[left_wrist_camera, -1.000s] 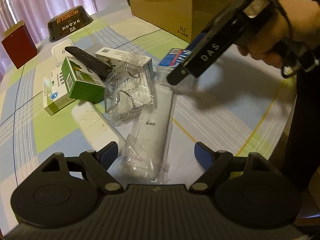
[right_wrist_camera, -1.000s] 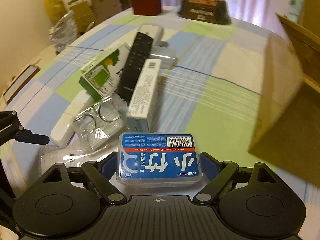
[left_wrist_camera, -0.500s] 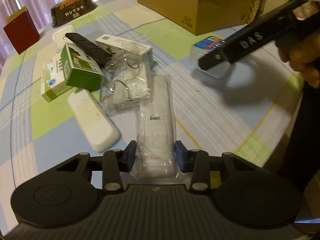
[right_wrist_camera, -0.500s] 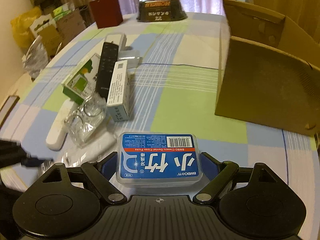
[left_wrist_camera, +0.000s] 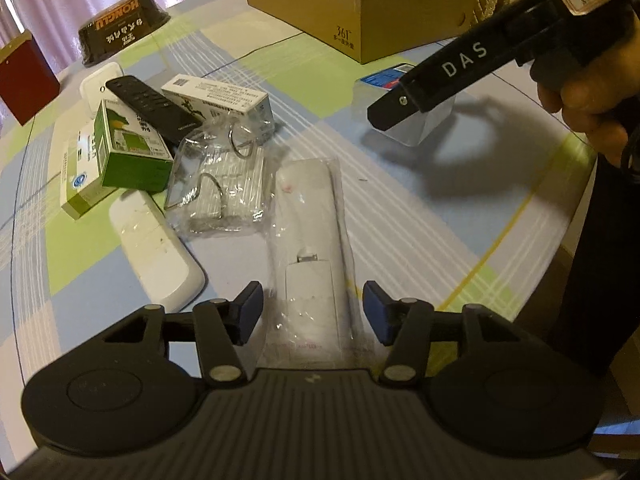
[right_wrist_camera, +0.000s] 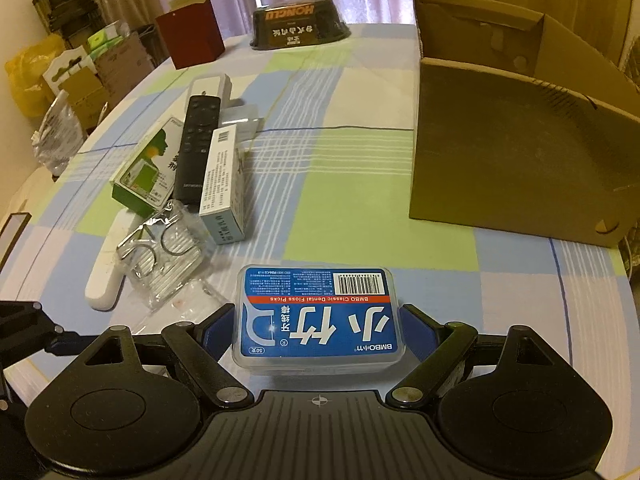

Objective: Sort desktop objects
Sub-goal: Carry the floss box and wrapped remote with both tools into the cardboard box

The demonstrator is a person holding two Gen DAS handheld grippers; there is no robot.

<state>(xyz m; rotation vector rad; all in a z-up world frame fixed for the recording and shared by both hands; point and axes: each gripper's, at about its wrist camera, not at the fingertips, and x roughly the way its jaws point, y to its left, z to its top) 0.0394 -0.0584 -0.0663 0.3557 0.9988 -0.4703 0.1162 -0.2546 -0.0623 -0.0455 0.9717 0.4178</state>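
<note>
Floss-pick box (right_wrist_camera: 318, 320), label legible only in the right view, fills right tongs (right_wrist_camera: 318, 330); left tongs (left_wrist_camera: 312, 312) gape around bagged remote (left_wrist_camera: 310, 248).

A checked tablecloth (right_wrist_camera: 360, 168) carries a cardboard box (right_wrist_camera: 516, 160), remotes, medicine cartons, bagged rings and a dark bowl (right_wrist_camera: 300, 24).

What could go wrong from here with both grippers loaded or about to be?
1. The left gripper is open around a white remote in a loose plastic bag; the pads may pinch film and slip.
2. The right gripper holds the floss pick box by smooth sides; it might slide out on the way to the cardboard box.
</note>
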